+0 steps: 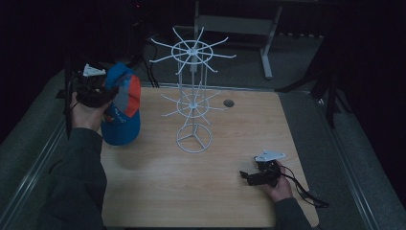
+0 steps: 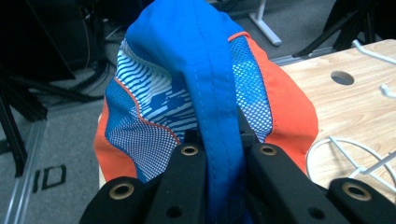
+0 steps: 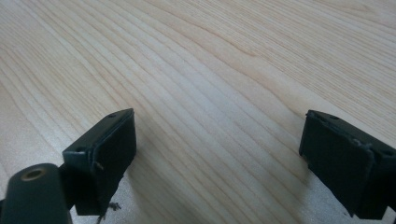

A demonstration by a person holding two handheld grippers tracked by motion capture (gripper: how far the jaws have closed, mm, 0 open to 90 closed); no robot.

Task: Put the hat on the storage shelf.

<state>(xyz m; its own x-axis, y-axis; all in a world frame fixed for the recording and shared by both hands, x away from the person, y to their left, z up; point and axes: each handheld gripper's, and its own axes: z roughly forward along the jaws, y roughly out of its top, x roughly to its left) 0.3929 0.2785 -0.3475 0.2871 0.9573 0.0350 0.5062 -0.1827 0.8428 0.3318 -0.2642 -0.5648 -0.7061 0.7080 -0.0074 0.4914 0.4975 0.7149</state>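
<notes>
- Nearest us in the high view, the right gripper (image 1: pixel 246 176) sits low over the front right of the table (image 1: pixel 230 143), held by the right hand (image 1: pixel 280 187); its cable (image 1: pixel 301 189) trails off toward the table's right edge.
- In the right gripper view we see its jaws spread wide, nothing between them, only bare wood grain below.
- Mid-table stands the white wire rack (image 1: pixel 193 96): a ring base on the wood, a thin post, and two tiers of radiating hooks. It is well apart from the right gripper.
- At the left edge the left gripper (image 1: pixel 103 93) is raised above the table, with the left hand (image 1: pixel 86 112) and a dark sleeve (image 1: pixel 79 182) behind it.
- We note its jaws pinching a cap (image 1: pixel 122 108), blue with orange and mesh panels. In the left gripper view, a blue stitched band of the cap (image 2: pixel 205 79) runs down between the two jaws.
- The cap hangs off the gripper over the table's left edge, just left of the rack and not touching it.
- A round hole (image 1: pixel 229 103) lies in the table right of the rack.
- Beyond the table, grey floor (image 1: pixel 249 62) and a white table leg (image 1: pixel 268 52); the rest is too dark to read.
</notes>
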